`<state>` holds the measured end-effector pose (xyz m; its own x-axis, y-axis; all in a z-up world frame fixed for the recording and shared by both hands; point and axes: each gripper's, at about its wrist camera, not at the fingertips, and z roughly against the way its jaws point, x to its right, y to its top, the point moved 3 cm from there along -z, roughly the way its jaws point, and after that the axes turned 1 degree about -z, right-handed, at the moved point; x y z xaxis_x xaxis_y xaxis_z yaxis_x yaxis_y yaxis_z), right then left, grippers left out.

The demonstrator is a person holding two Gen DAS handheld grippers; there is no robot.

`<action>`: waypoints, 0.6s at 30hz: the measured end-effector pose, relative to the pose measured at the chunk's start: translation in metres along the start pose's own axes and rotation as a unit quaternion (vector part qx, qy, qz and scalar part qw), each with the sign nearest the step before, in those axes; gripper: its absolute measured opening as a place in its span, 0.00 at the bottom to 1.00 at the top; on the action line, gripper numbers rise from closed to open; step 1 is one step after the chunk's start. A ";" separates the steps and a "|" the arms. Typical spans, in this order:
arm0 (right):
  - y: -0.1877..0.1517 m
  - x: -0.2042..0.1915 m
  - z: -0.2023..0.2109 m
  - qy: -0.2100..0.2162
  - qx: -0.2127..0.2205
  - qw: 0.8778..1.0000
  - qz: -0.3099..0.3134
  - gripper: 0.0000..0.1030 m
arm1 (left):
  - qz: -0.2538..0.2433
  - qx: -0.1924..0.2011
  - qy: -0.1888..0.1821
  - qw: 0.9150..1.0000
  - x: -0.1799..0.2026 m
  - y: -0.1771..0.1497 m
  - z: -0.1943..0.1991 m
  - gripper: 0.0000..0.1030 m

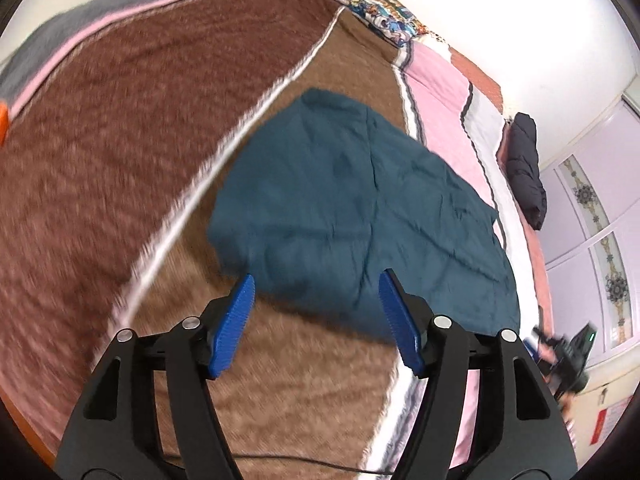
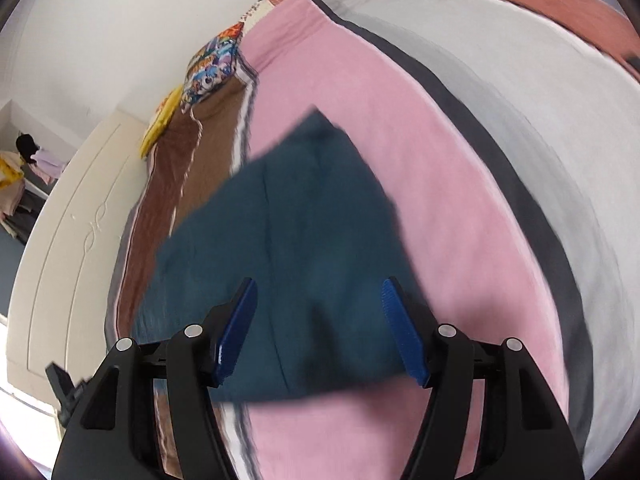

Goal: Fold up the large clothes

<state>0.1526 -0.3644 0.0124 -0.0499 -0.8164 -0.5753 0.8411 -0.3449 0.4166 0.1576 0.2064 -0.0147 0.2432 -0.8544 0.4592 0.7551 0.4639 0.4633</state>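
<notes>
Two claws stand released and empty above the bed [image 1: 120, 128]: the left claw [image 1: 316, 324] and the right claw [image 2: 320, 328]. The teal garment [image 1: 352, 208] lies folded across the brown-pink blanket seam. Judged next: grasp both near corners together, lift evenly. Its long axis runs from the near-right edge toward the pillows [image 1: 384, 12].

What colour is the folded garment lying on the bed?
Dark teal, plain with no print. The folded garment shows sharpest in the left wrist view.
</notes>
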 end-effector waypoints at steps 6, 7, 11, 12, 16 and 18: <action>-0.067 0.025 -0.002 0.012 -0.029 0.999 -0.040 0.67 | 0.071 -0.024 -0.025 0.997 -0.009 -0.024 -0.031 0.67; -0.072 0.030 -0.009 0.016 -0.037 0.998 -0.058 0.67 | 0.085 -0.028 -0.033 0.995 -0.009 -0.023 -0.037 0.67; -0.068 0.037 -0.033 0.030 -0.055 0.993 -0.104 0.67 | 0.119 -0.018 -0.027 0.992 -0.012 -0.015 -0.060 0.69; -0.066 0.037 -0.034 0.036 -0.052 0.992 -0.109 0.67 | 0.126 -0.019 -0.024 0.992 -0.012 -0.013 -0.066 0.69; -0.051 0.029 -0.045 0.053 -0.035 0.988 -0.138 0.73 | 0.150 -0.019 -0.017 0.988 -0.015 -0.008 -0.086 0.77; -0.046 0.025 -0.052 0.049 -0.037 0.988 -0.143 0.73 | 0.165 -0.016 -0.021 0.986 -0.016 -0.006 -0.093 0.81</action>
<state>0.1404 -0.3448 -0.0583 -0.2418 -0.6413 -0.7282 0.8378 -0.5166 0.1767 0.2062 0.1957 -0.0954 0.4536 -0.6481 0.6117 0.6585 0.7063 0.2600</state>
